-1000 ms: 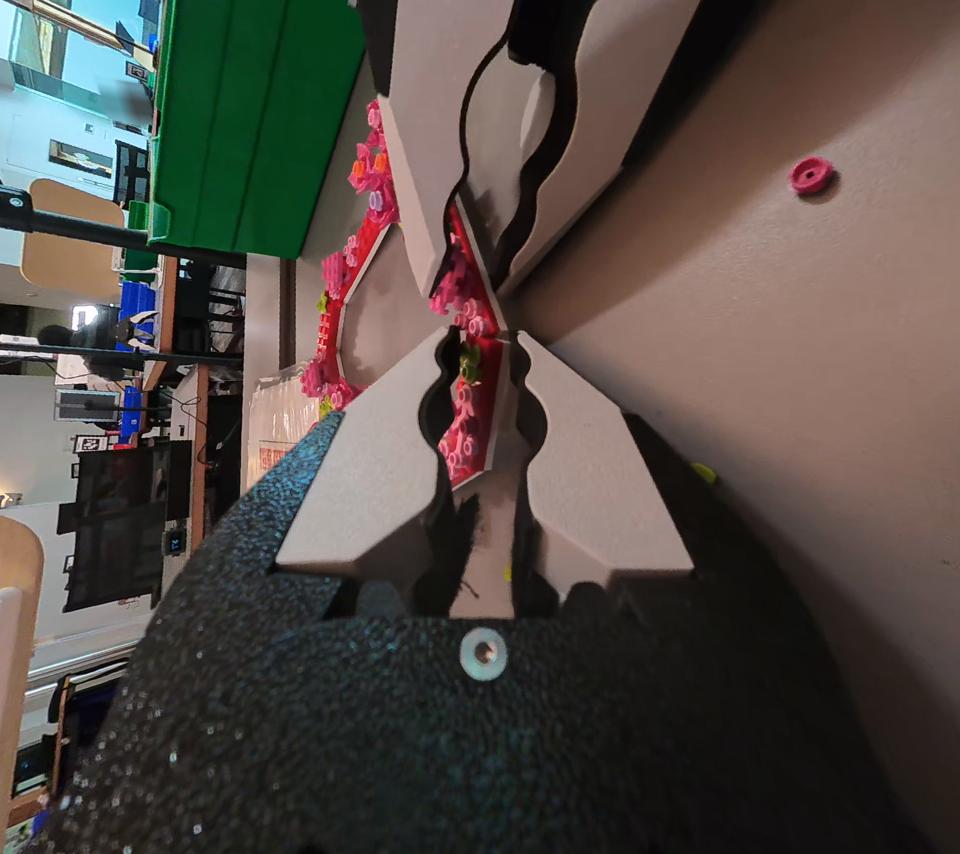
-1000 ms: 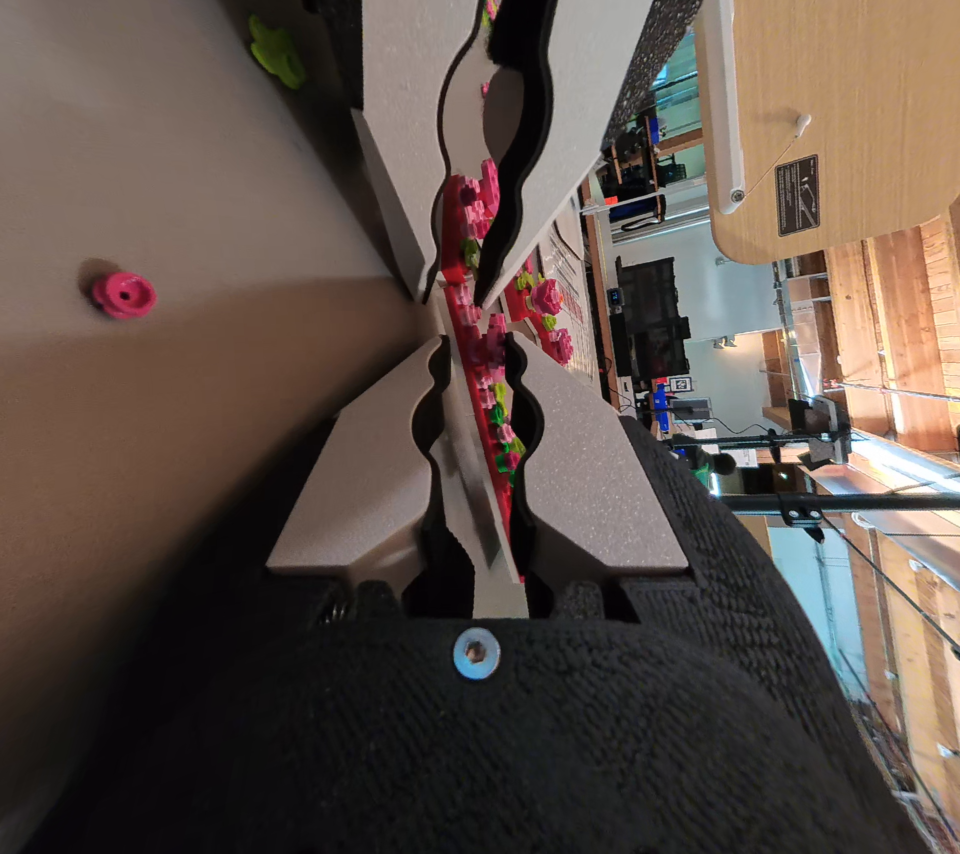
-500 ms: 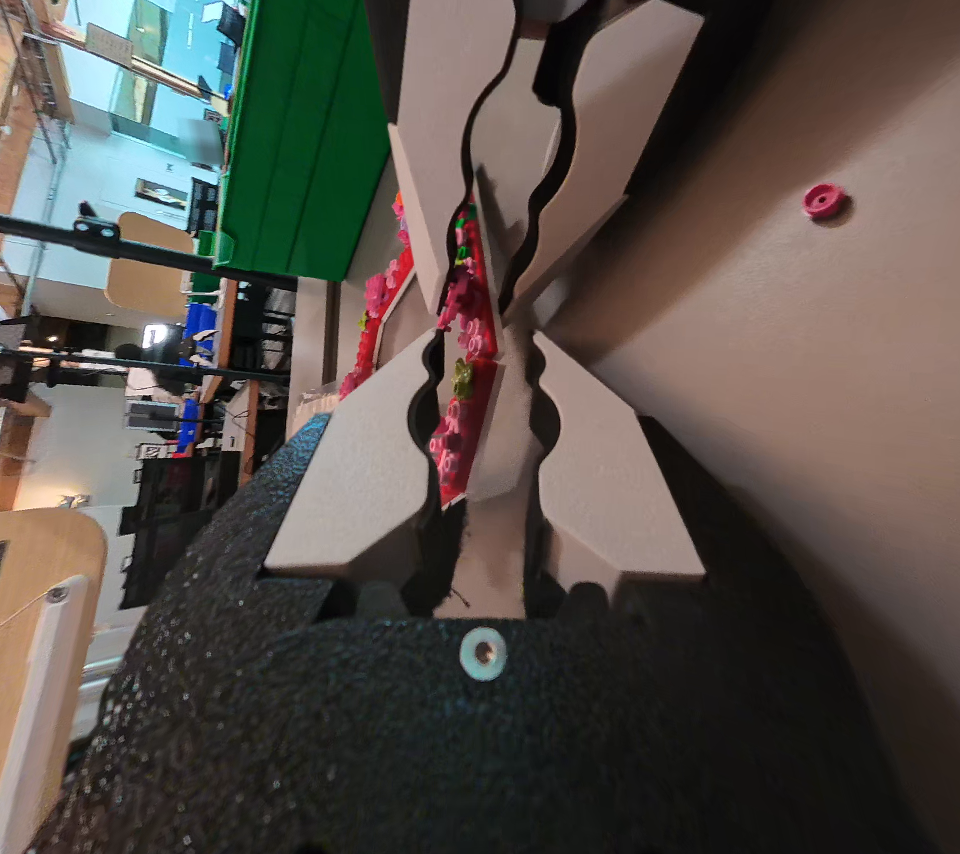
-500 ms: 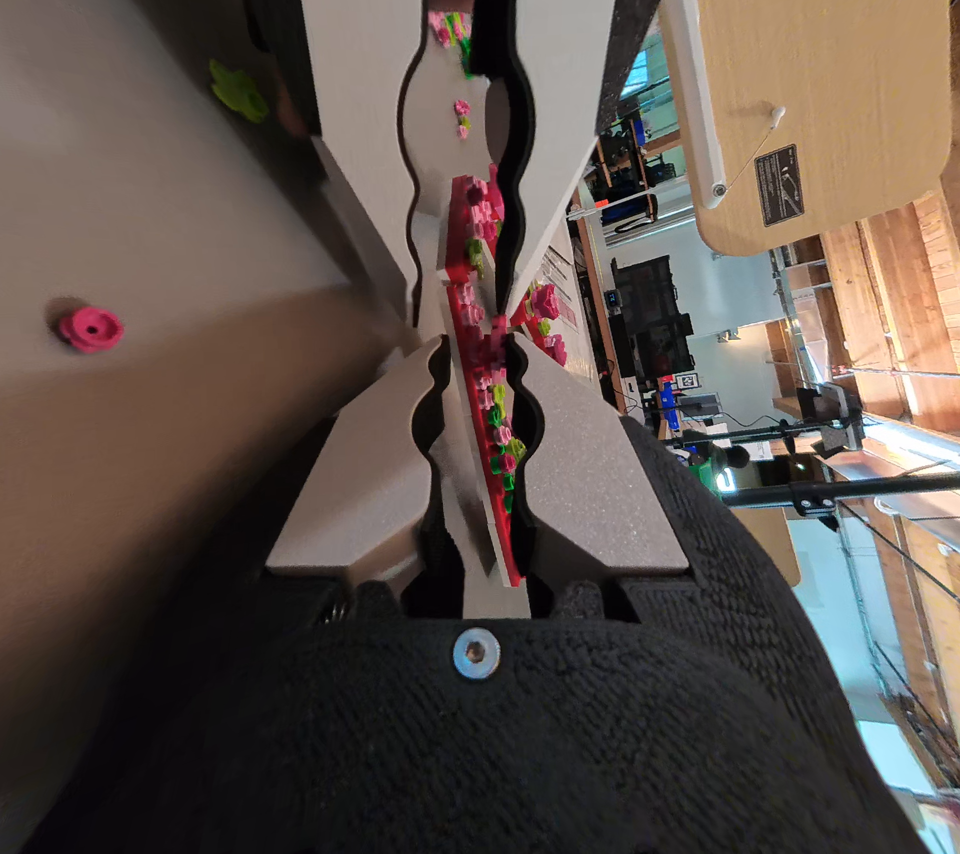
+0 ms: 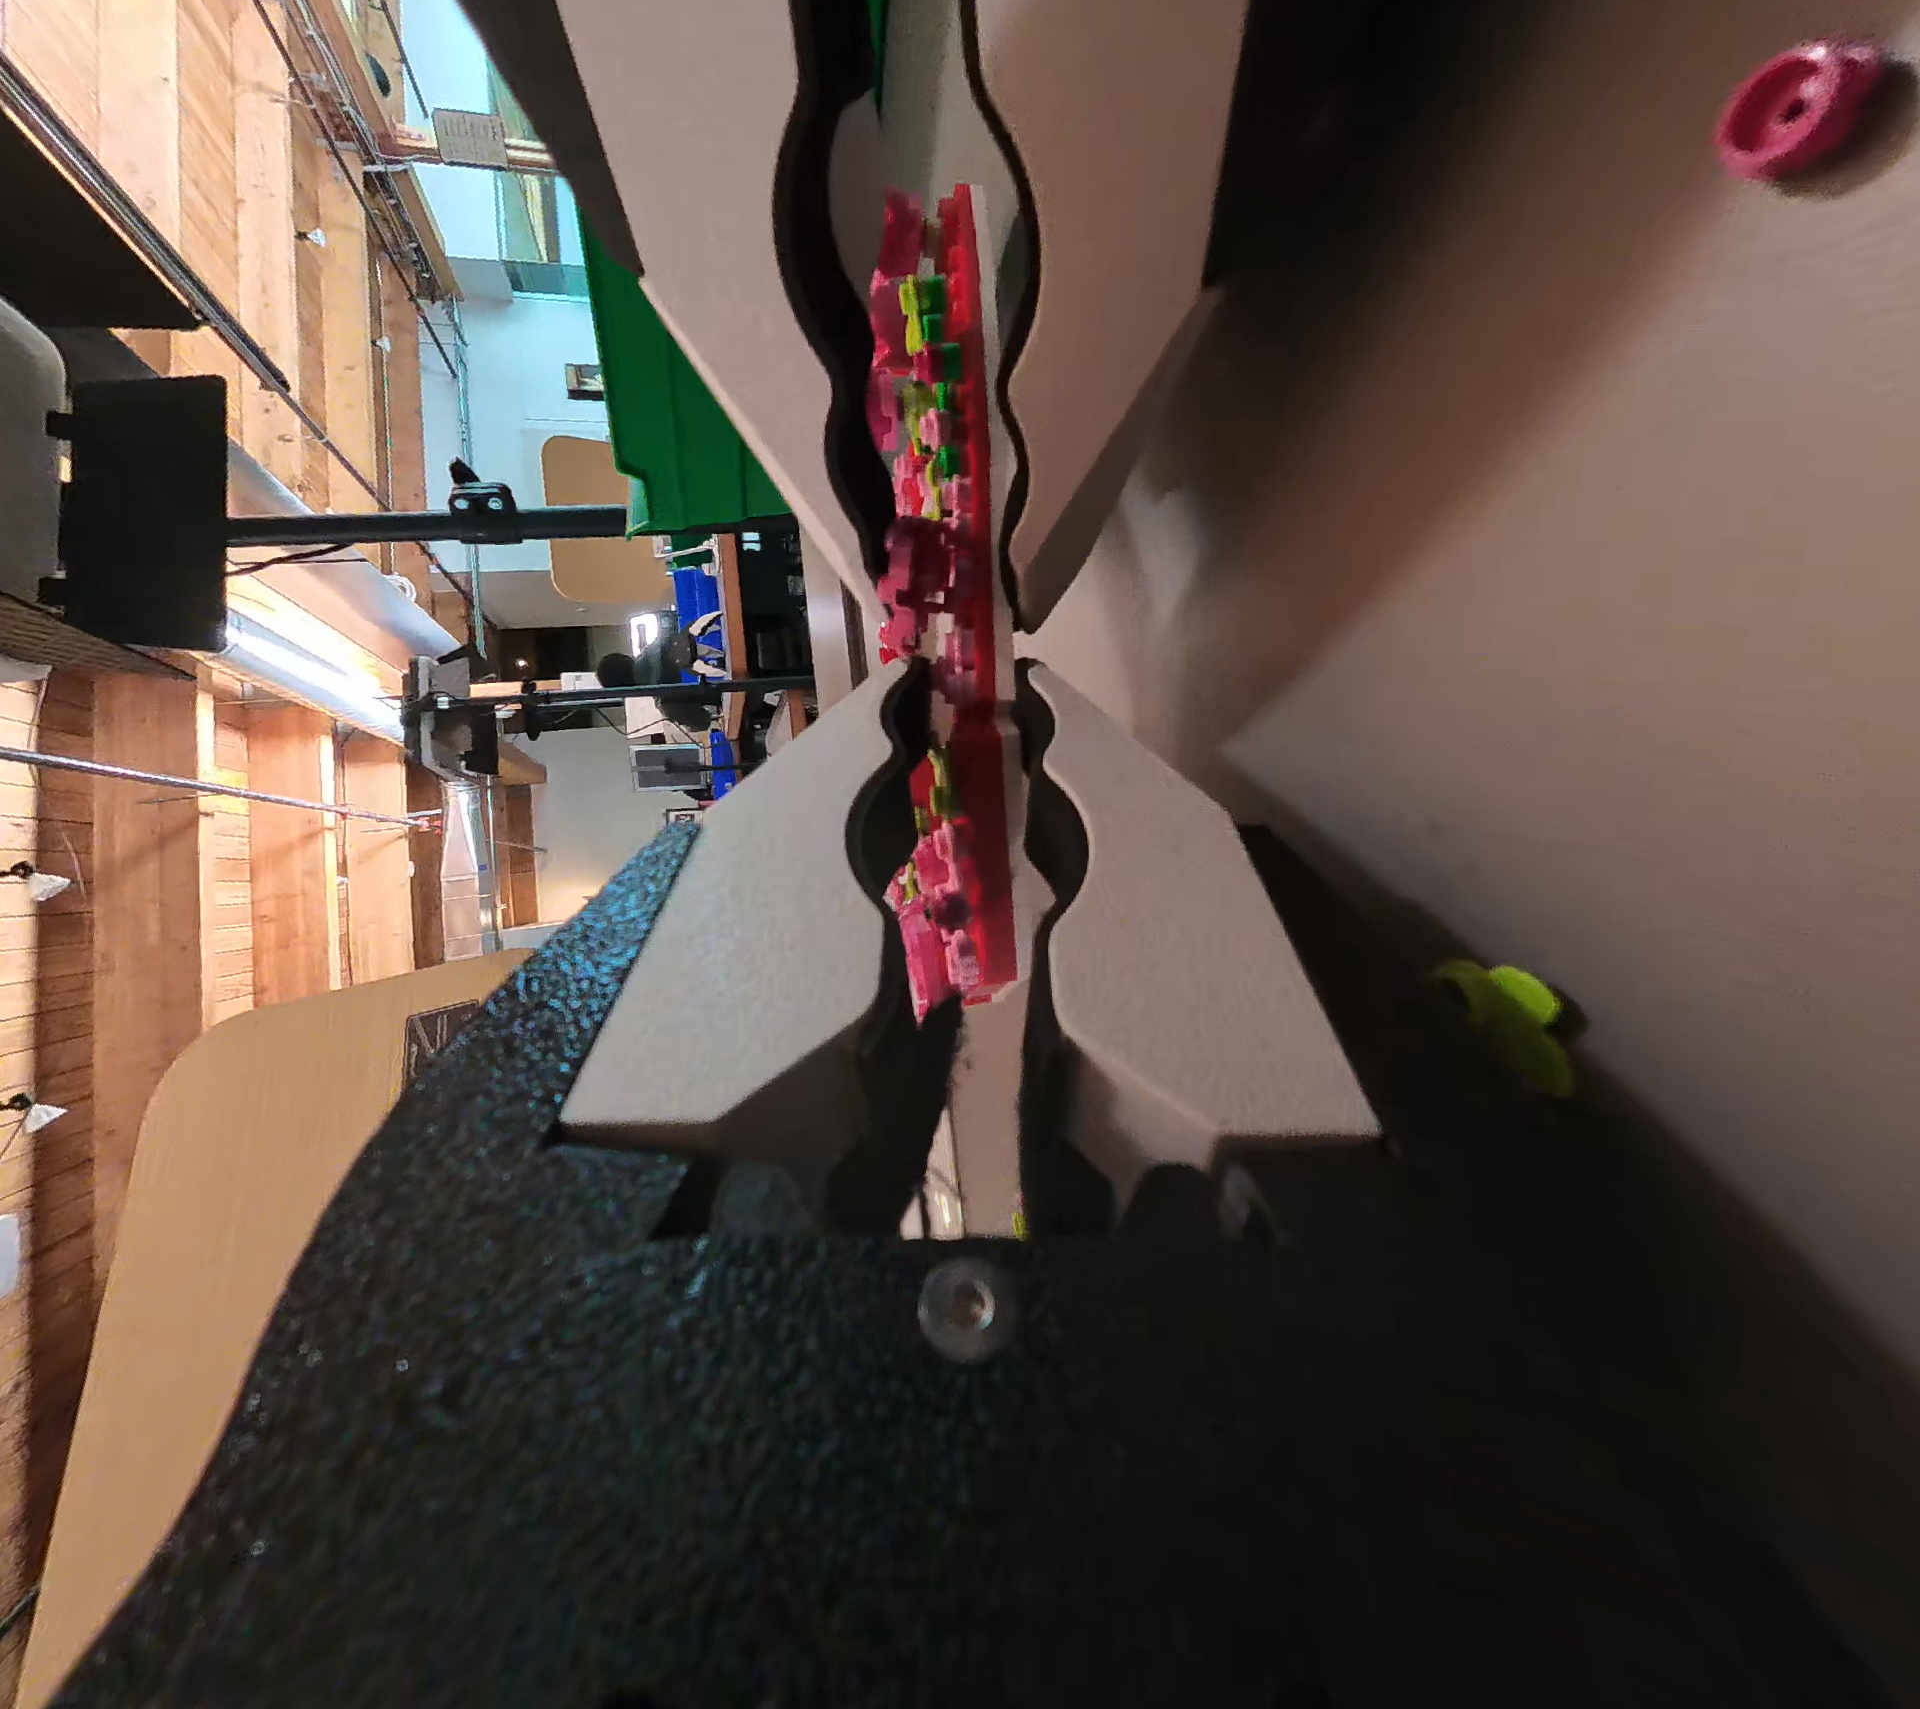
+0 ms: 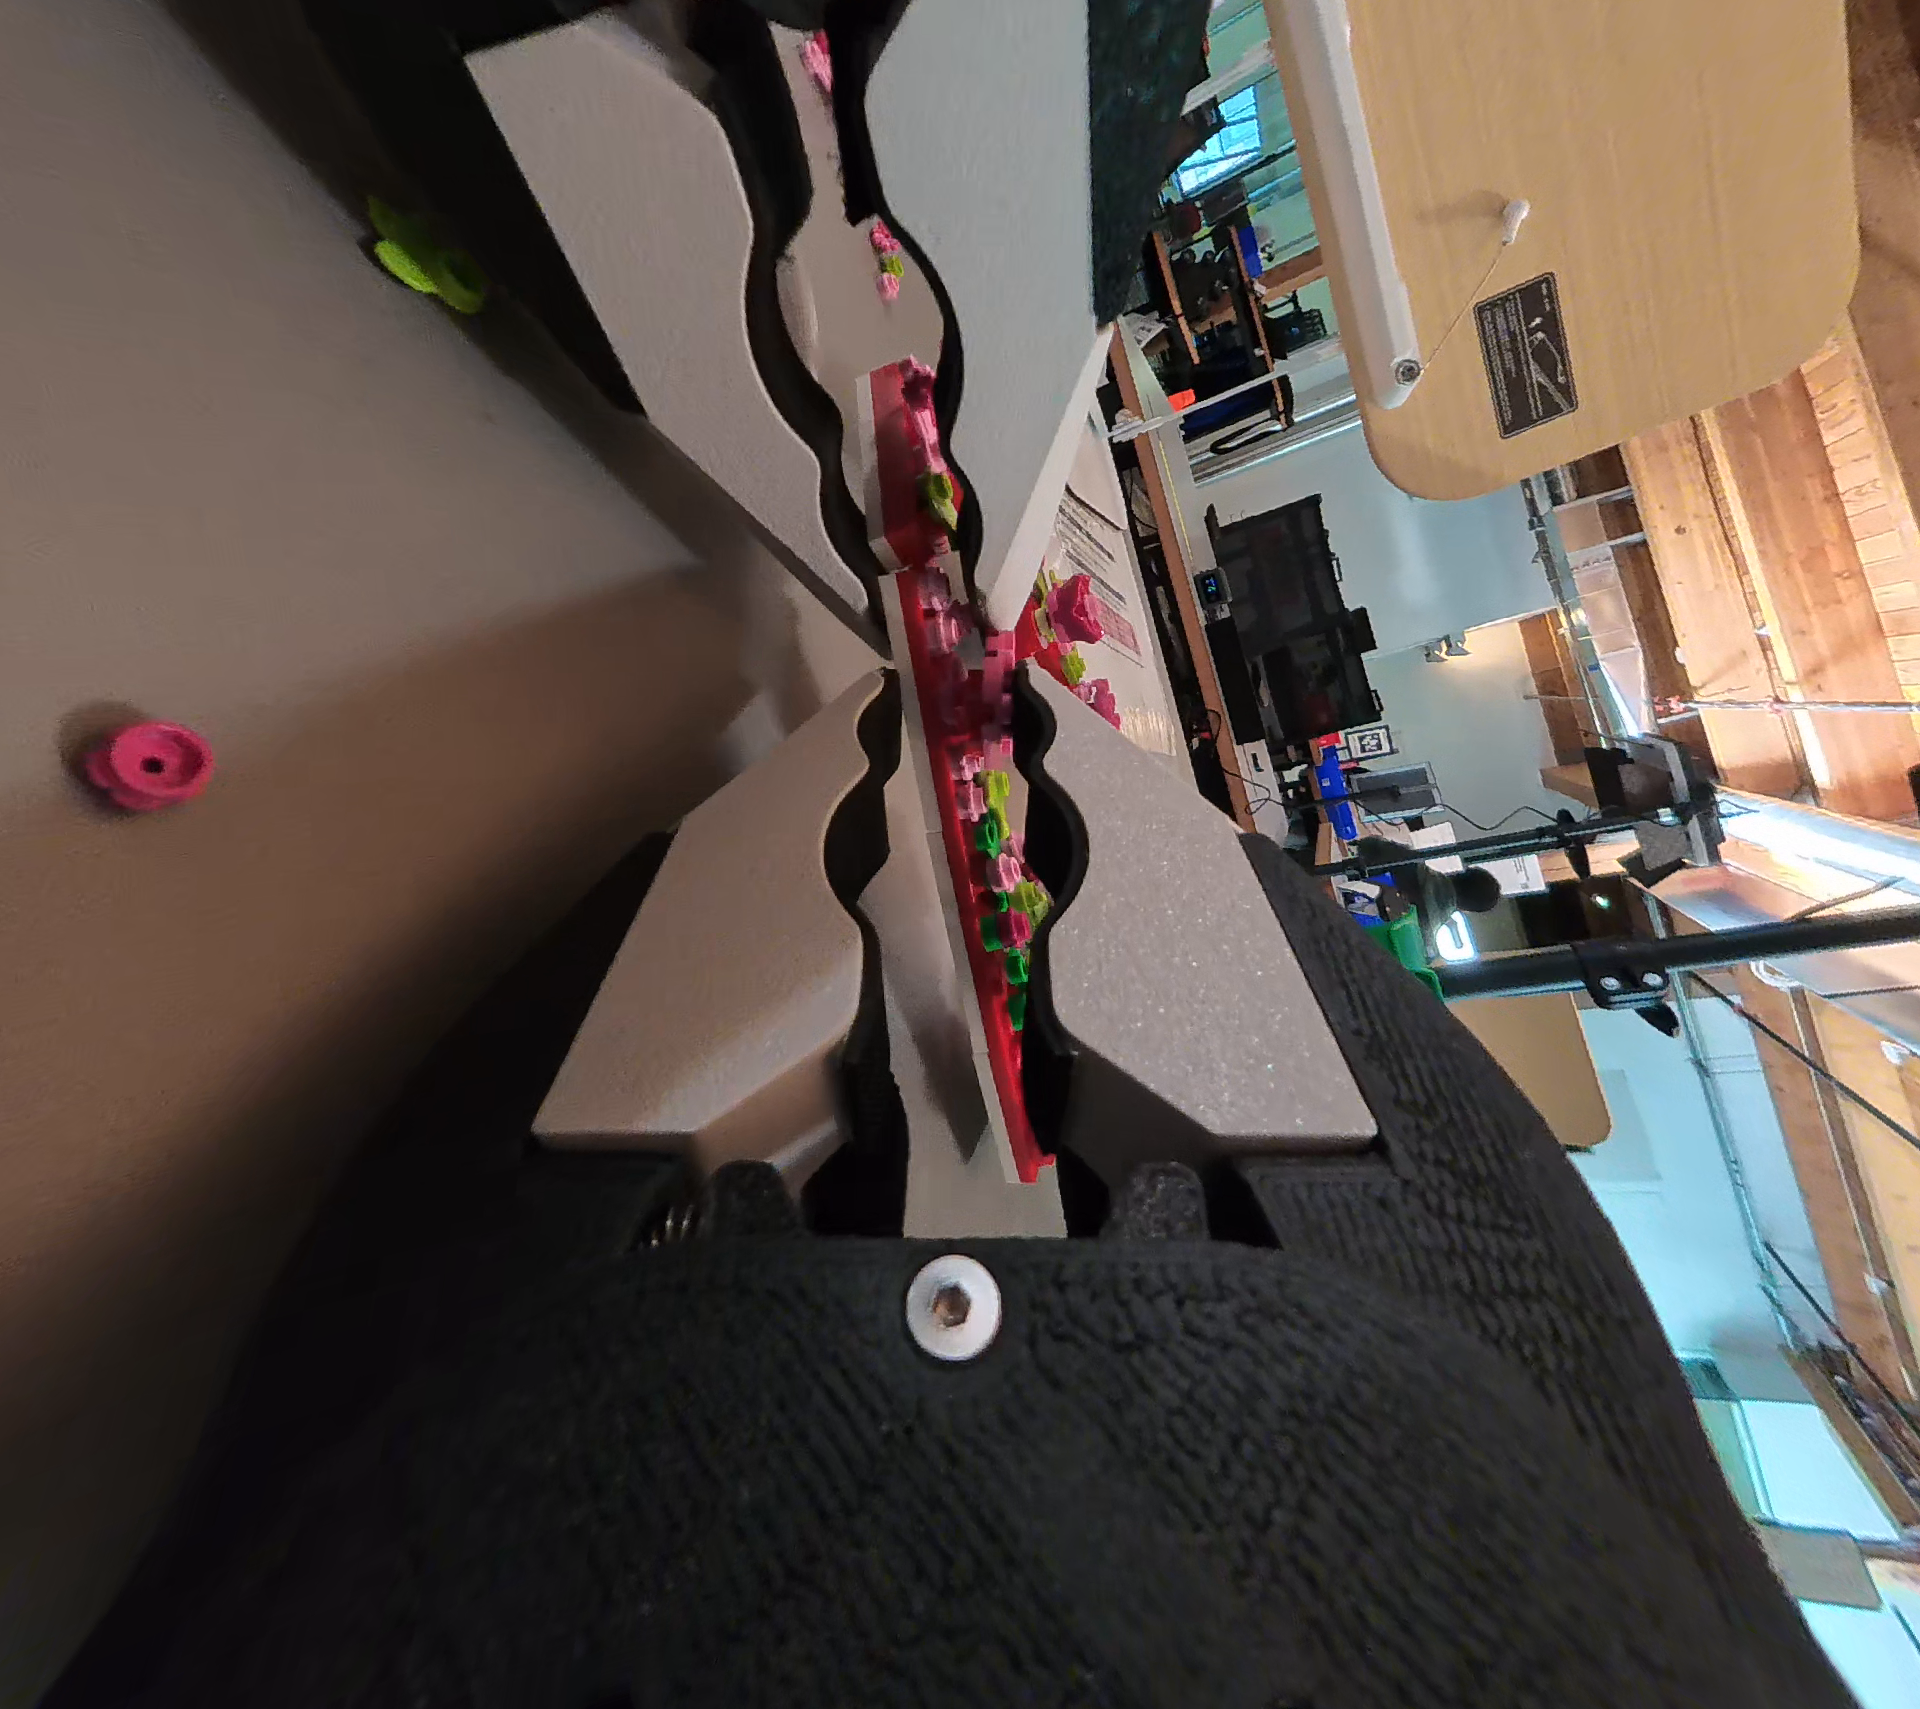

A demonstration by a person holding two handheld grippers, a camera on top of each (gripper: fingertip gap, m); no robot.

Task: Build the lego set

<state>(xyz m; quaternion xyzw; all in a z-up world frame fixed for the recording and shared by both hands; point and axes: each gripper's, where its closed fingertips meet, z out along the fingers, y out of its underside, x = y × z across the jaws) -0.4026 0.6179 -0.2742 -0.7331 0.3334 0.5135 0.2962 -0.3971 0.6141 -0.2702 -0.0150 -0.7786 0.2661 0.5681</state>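
Two grippers | left gripper (image 5: 961, 672), right gripper (image 6: 951, 683) clamp red lego plate (image 6: 940, 786)

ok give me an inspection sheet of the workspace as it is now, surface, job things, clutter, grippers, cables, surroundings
surface: plain beige table, partly in shadow.
job's things: red lego build with pink and green flower pieces, held on edge between both grippers; loose pink round piece and lime green piece lie on the table, apart from each other.
clutter: green bin and printed sheets behind the build.
grippers: left gripper shut on the build; right gripper shut on it from the opposite end, fingers nearly tip to tip.
cables: thin wires by the black stands in the background; none on the table.
surroundings: wood-panelled walls, wooden boards, black stands, shelves with blue bins.
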